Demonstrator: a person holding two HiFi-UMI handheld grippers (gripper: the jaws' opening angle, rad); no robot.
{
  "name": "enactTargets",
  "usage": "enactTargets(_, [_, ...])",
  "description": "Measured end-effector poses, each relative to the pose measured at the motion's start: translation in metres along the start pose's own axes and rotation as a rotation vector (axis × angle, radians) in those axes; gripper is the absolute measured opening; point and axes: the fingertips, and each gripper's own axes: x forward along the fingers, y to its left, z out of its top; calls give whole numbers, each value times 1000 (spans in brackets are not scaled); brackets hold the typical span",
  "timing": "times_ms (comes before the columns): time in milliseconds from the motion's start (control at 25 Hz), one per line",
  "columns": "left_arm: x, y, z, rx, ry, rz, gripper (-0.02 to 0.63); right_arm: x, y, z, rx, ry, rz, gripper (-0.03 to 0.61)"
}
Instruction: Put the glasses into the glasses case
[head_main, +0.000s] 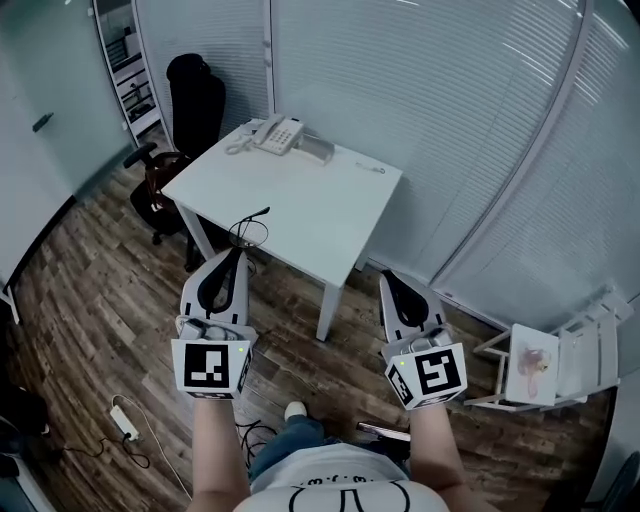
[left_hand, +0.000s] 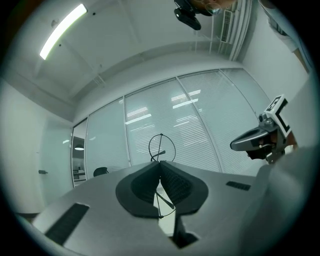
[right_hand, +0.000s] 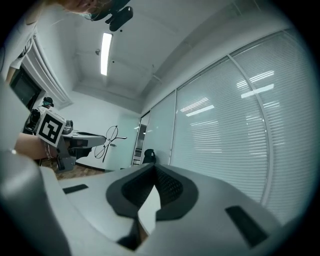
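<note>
You held the left gripper before the near edge of the table. Its jaws were clamped on the glasses by a thin wire part. In the left gripper view the pads met, with one round lens of the glasses standing above the tips and the thin arms hanging in the gap below. In the head view the glasses lay right at the table's near edge, over its border with the floor.

Your right gripper sat off the table's near right corner, level with the left one and well apart from it. Its jaws were together at the tips with nothing between them. From that side you could see the left gripper and the glasses sticking out past its tips.

At the table's far corner stood a phone, and a grey oblong item lay just beside it. I could not tell if that was the case. A black chair stood at the table's left side. A power strip lay on the floor, well away from the table on your near left.
</note>
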Motion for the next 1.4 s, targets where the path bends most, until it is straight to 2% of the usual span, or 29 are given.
enactTargets(160, [30, 36, -16, 7, -8, -25, 21, 52, 12, 0, -17, -9, -11, 9])
enactTargets(520, [82, 104, -48, -10, 12, -11, 21, 148, 19, -6, -18, 2, 6, 9])
enactTargets(880, [153, 153, -89, -19, 17, -18, 21, 243, 12, -34, -15, 8, 9, 9])
enactTargets(1120, [251, 177, -133, -26, 82, -107, 21, 325, -27, -70, 23, 50, -66, 9])
enactTargets(1400, [377, 184, -159, 21, 81, -279, 21, 414, -83, -100, 68, 90, -175, 9])
